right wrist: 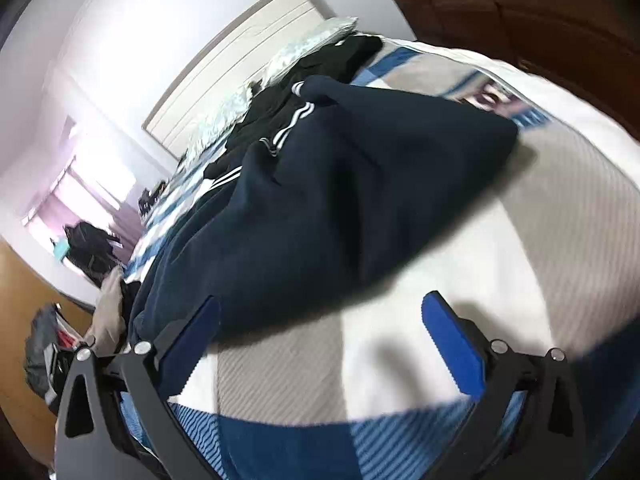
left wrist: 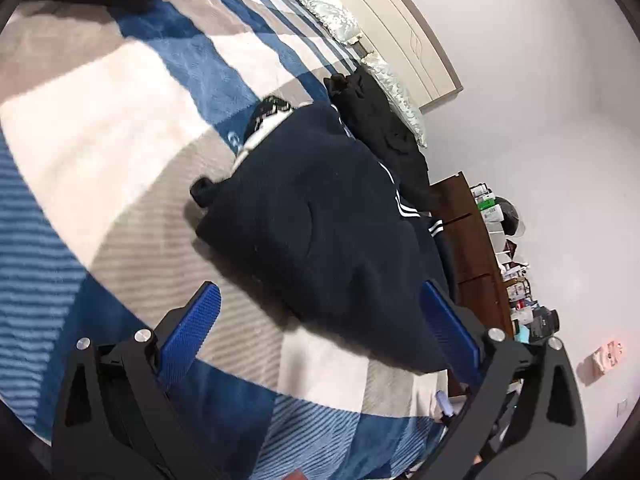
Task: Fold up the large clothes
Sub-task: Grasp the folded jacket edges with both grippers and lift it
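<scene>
1. Left wrist view: the left claw (left wrist: 320, 336) is spread wide and holds nothing. The navy garment (left wrist: 320, 216) lies bunched on the bed (left wrist: 100, 128), past its blue pads (left wrist: 192, 336). A black garment (left wrist: 380, 120) lies beyond, by the pillows (left wrist: 320, 0).
2. Right wrist view: the right claw (right wrist: 324, 344) is wide and empty too. The navy garment (right wrist: 340, 184) with white stripes (right wrist: 292, 124) lies just ahead on the bed (right wrist: 540, 240).

i see a dark navy fleece garment (left wrist: 320, 216) with white stripes, lying on a bedspread checked in blue, beige and white (left wrist: 120, 120). my gripper pads (left wrist: 192, 332) are bright blue on black frames. a silvery-green patterned pillow (left wrist: 320, 0) sits by a cream headboard (left wrist: 400, 20).
</scene>
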{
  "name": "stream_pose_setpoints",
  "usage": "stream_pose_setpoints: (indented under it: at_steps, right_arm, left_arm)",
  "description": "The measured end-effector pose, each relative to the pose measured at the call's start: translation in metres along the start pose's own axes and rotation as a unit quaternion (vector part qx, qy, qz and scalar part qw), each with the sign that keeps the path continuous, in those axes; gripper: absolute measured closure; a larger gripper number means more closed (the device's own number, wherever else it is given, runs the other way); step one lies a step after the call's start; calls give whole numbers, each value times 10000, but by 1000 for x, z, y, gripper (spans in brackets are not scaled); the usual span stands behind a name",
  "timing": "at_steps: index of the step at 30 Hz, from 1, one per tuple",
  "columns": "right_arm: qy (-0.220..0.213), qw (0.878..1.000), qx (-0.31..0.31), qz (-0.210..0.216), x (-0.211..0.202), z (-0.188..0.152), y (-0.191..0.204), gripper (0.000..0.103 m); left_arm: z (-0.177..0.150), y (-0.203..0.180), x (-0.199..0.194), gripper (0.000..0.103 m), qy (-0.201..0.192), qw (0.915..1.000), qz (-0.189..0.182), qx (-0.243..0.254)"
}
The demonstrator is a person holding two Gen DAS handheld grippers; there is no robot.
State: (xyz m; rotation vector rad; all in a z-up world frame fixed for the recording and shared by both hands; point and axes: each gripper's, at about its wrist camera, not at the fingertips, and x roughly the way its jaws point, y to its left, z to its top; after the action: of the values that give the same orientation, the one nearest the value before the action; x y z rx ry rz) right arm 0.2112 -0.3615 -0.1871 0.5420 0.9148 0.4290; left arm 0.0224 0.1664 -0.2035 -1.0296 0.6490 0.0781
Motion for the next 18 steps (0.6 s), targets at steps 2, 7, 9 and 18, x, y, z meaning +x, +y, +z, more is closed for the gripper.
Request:
stream_pose_setpoints:
  at_steps: [2, 7, 9, 18]
  right_arm:
    - [-7, 9995, 320, 60, 1, 1, -15, 4]
    - [-95, 9887, 1420, 478, 10, 5, -50, 4]
    - [-114, 9839, 1672, 624, 14, 11, -57, 4]
    - [-23, 9647, 2404, 1078, 17, 29, -74, 4]
  left_arm:
    - [-3, 3, 10, 6, 23, 9997, -102, -202]
    - [-2, 16, 37, 6, -133, 9980, -126, -606]
    - [1, 22, 46, 6, -149, 9964, -187, -808]
    - [15, 26, 72, 6, -230, 9952, -141, -935]
